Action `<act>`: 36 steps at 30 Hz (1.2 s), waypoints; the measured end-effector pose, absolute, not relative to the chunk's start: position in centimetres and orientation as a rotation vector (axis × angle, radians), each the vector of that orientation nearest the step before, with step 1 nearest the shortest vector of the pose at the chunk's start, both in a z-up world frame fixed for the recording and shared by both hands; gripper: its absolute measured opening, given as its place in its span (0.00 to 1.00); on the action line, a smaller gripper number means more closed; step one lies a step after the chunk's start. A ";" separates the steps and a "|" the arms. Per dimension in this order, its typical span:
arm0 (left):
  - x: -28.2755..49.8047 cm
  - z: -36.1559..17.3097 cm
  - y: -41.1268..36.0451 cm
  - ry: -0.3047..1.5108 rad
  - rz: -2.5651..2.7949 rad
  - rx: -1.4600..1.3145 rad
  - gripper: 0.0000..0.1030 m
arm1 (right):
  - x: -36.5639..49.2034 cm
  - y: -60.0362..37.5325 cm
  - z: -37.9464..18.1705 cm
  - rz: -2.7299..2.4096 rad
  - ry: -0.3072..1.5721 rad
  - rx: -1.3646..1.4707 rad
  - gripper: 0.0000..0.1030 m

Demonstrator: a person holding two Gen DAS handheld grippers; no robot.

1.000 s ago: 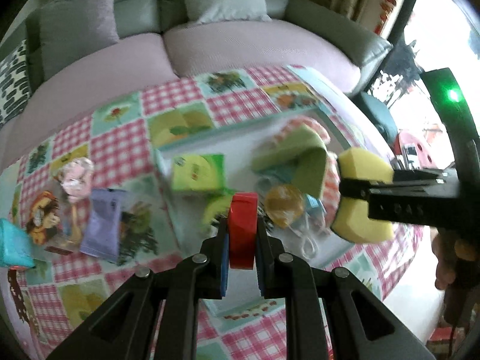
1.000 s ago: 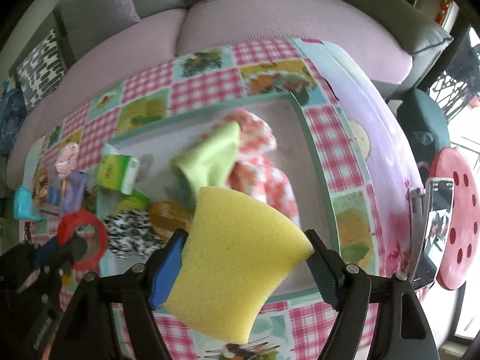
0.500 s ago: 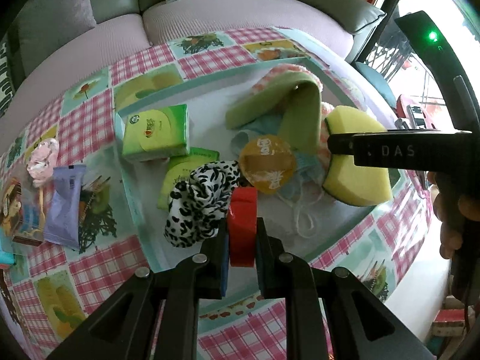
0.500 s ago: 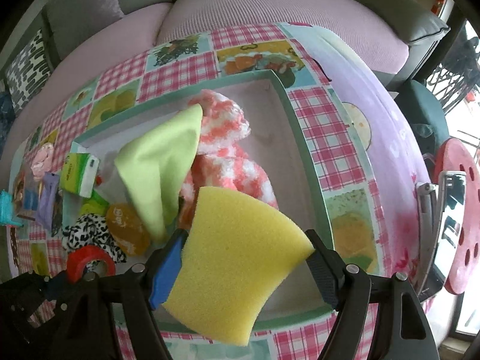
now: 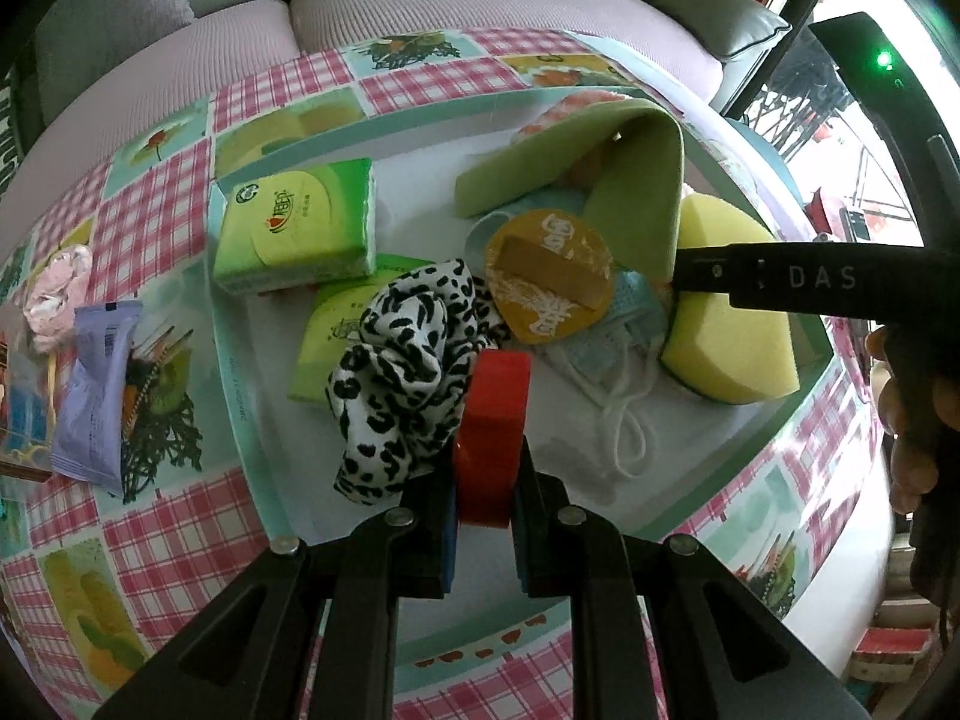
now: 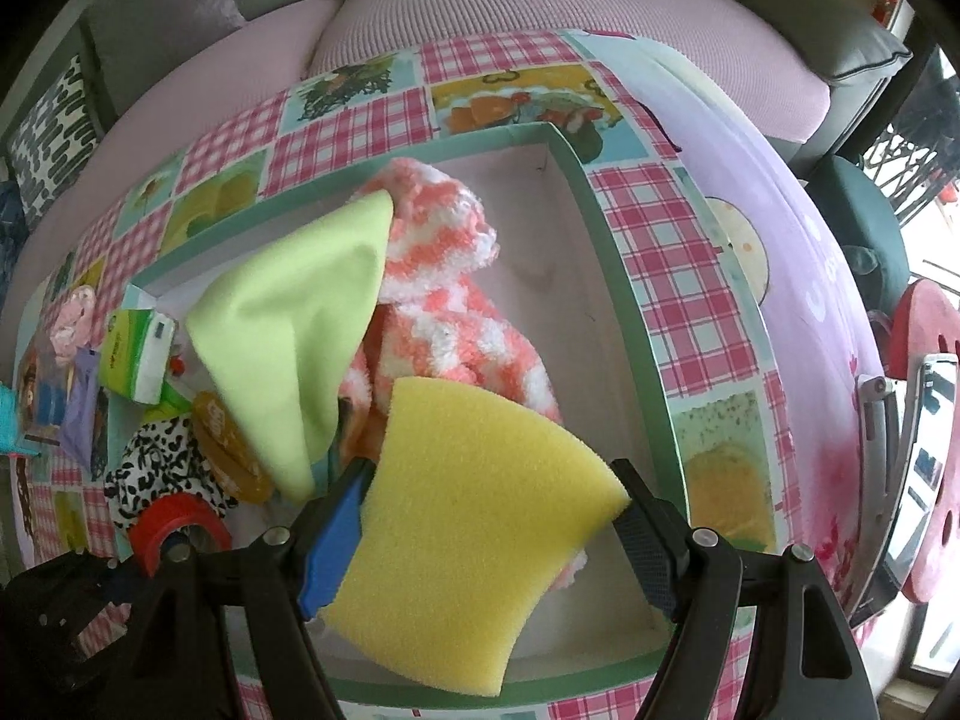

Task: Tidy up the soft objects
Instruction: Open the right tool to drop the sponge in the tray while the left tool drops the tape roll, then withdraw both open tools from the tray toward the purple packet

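My left gripper (image 5: 485, 516) is shut on a red tape roll (image 5: 493, 432), held just above the floor of a green-rimmed box (image 5: 234, 360). Right beside the roll lies a black-and-white spotted cloth (image 5: 402, 372). My right gripper (image 6: 486, 534) is shut on a yellow sponge (image 6: 474, 522), low over the box's right half, above a pink-and-white fluffy cloth (image 6: 444, 312). A light green cloth (image 6: 300, 324) drapes over the fluffy one. In the left wrist view the sponge (image 5: 729, 354) and the right gripper's finger (image 5: 810, 285) show at right.
The box also holds green tissue packs (image 5: 297, 234), an orange round disc (image 5: 549, 282) and a blue face mask (image 5: 624, 324). A purple packet (image 5: 96, 384) and small items lie on the checked tablecloth (image 6: 678, 276) left of the box. A pink sofa (image 6: 540, 6) stands behind.
Both grippers have sunk toward the box with their loads. The red roll now sits beside the spotted cloth, and the sponge hangs lower over the fluffy cloth.
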State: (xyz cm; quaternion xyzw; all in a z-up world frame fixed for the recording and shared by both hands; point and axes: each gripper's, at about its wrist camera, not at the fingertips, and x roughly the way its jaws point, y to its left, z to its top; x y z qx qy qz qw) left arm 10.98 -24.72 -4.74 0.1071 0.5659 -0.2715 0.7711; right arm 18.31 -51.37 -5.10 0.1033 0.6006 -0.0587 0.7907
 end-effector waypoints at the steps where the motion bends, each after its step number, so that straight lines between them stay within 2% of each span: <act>1: 11.0 -4.8 -24.7 1.227 -0.588 0.231 0.15 | 18.3 -51.3 -5.1 -0.126 1.293 0.221 0.77; 4: 10.7 -4.6 -24.8 1.221 -0.594 0.232 0.17 | 18.2 -51.3 -4.9 -0.126 1.297 0.216 0.78; 6: 10.4 -4.3 -24.7 1.215 -0.598 0.231 0.25 | 18.2 -51.2 -4.8 -0.125 1.300 0.216 0.79; 8: 10.1 -3.8 -24.3 1.206 -0.601 0.219 0.38 | 18.2 -51.2 -4.7 -0.121 1.304 0.216 0.79; 13: 9.6 -2.5 -23.8 1.175 -0.596 0.217 0.46 | 17.7 -51.2 -4.4 -0.122 1.306 0.213 0.81; 15: 9.4 -1.9 -23.6 1.162 -0.589 0.215 0.50 | 17.5 -51.1 -4.2 -0.120 1.304 0.218 0.83; 17: 9.3 -1.2 -23.3 1.145 -0.582 0.205 0.52 | 17.4 -51.0 -3.8 -0.124 1.301 0.211 0.93; 21: 9.8 0.0 -22.3 1.122 -0.550 0.182 0.54 | 17.4 -50.6 -3.0 -0.125 1.293 0.197 0.95; 25: 10.5 0.6 -20.7 1.094 -0.501 0.151 0.63 | 17.1 -50.0 -1.7 -0.119 1.279 0.183 1.00; 27: 11.0 0.7 -19.6 1.083 -0.469 0.123 0.64 | 17.1 -49.7 -1.4 -0.108 1.273 0.180 1.00; 29: 11.5 0.6 -18.3 1.079 -0.430 0.095 0.73 | 17.1 -49.4 -1.1 -0.096 1.270 0.185 1.00; 36: 13.6 0.4 -13.7 1.044 -0.270 0.021 0.87 | 18.0 -47.9 -0.2 -0.068 1.250 0.186 1.00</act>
